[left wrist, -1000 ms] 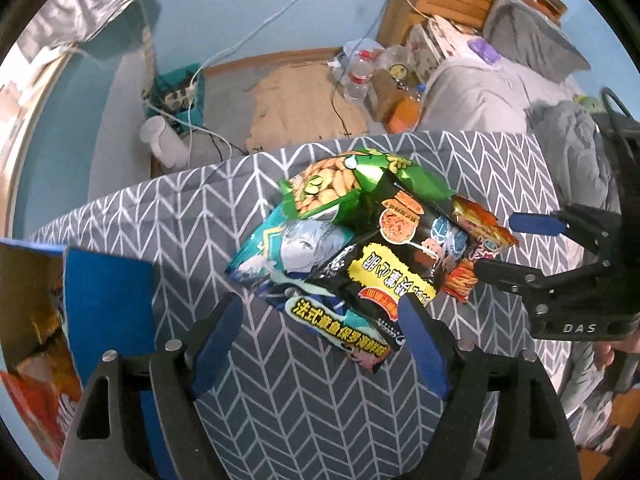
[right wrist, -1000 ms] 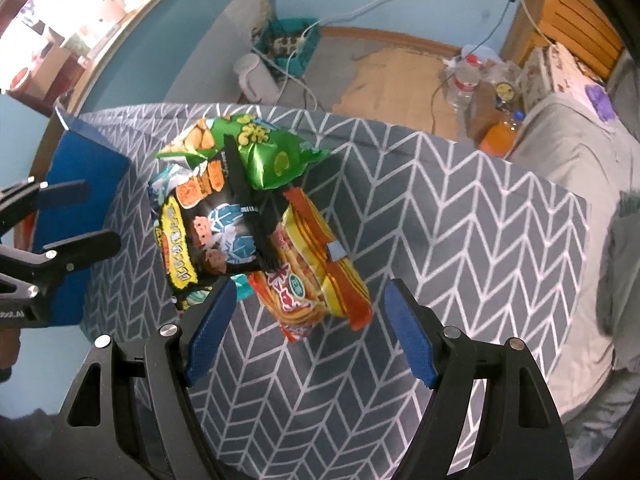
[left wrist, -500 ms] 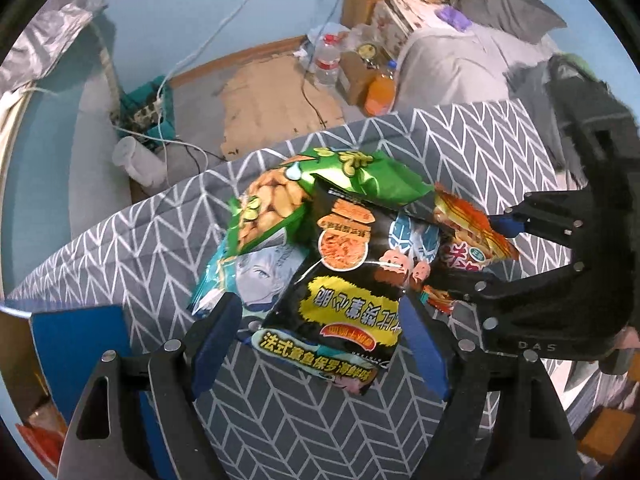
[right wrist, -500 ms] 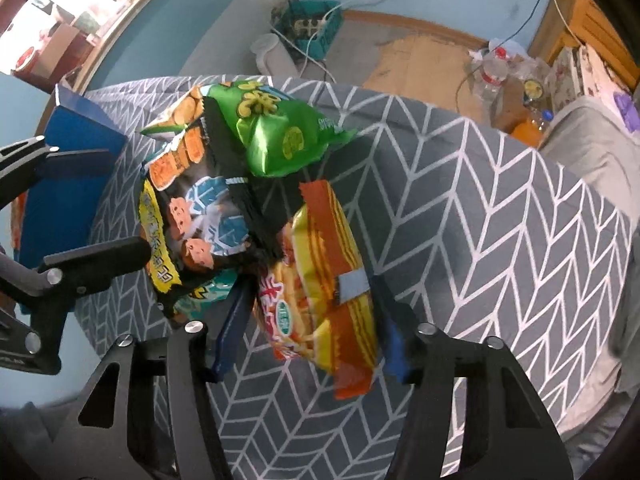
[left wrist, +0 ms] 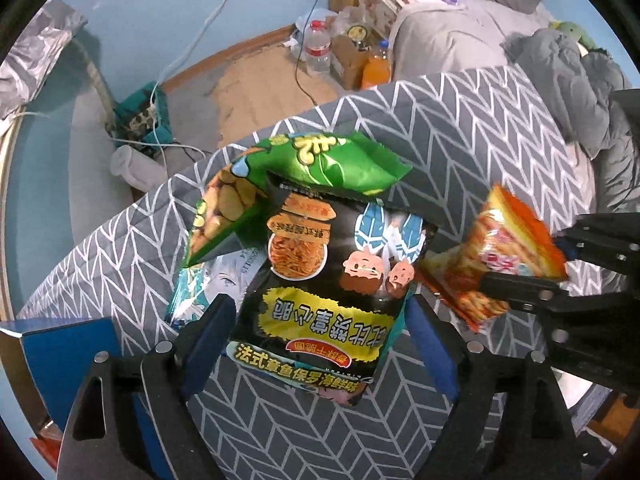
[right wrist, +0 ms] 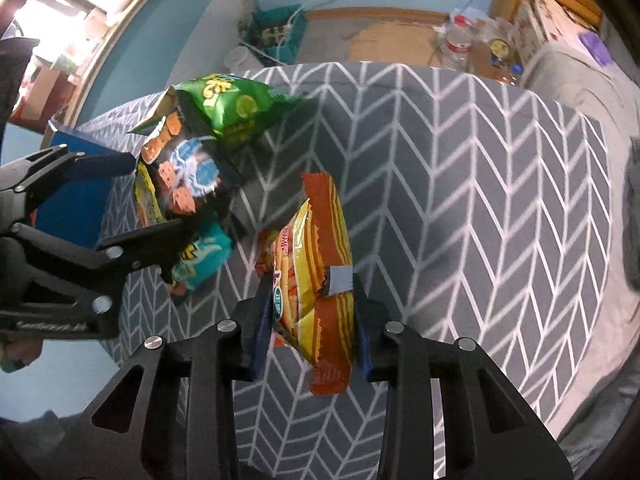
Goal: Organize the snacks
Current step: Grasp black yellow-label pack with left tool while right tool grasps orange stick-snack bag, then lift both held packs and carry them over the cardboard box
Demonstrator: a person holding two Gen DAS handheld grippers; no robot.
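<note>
Here the right hand-held gripper point(right wrist: 310, 306) pinches the orange packet point(right wrist: 316, 272), while the open left hand-held gripper point(left wrist: 316, 344) straddles the black packet's point(left wrist: 324, 280) near end, its length running toward the frame's top.

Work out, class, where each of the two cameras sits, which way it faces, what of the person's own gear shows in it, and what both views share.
Left wrist view: sits on the left tongs, facing forward and down at the black snack bag between its open fingers; the right tongs enter from the right.
Right wrist view: sits on the right tongs, facing down at the orange snack bag it grips; the left tongs appear at left.
Shared: green snack bag, black bag, orange bag, chevron-patterned cloth.
</note>
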